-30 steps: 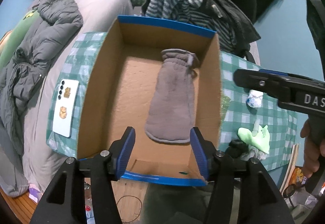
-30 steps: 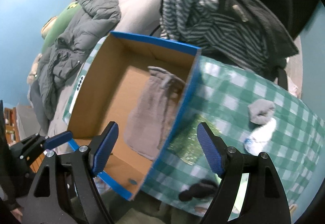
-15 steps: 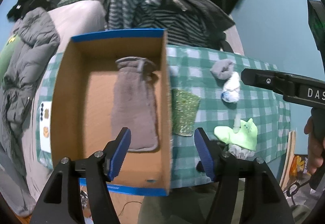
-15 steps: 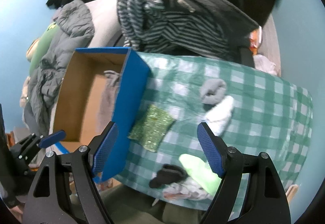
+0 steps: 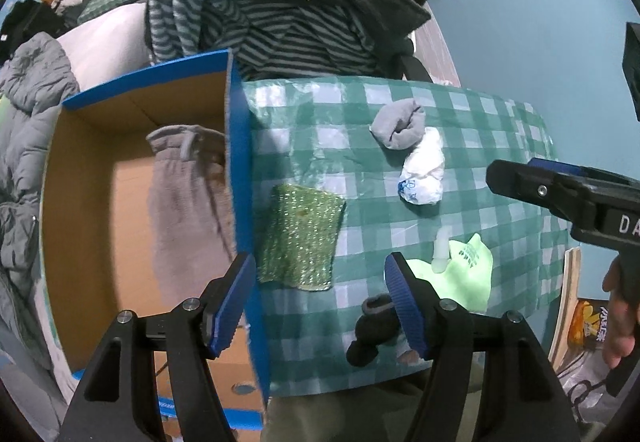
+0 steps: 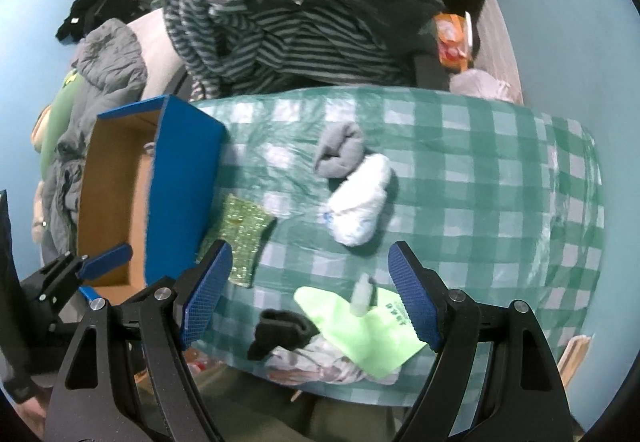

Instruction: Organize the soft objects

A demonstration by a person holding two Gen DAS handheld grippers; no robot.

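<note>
Only legible writing: "DA" on my right gripper (image 5: 560, 185) body. Both grippers point steeply down over the table (image 6: 500, 145); left gripper (image 5: 320, 302) jaws apart, empty; right likewise. Grey mitten (image 5: 188, 201) lies in the box (image 5: 236, 161), sponge (image 5: 300, 238) just beside it

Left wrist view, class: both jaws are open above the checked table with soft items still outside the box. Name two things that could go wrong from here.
1. The black sock and light green cloth lie at the table's near edge; a clumsy grasp might push them off.
2. The glittery green sponge lies against the box wall, so jaws closing there may catch the cardboard.
</note>
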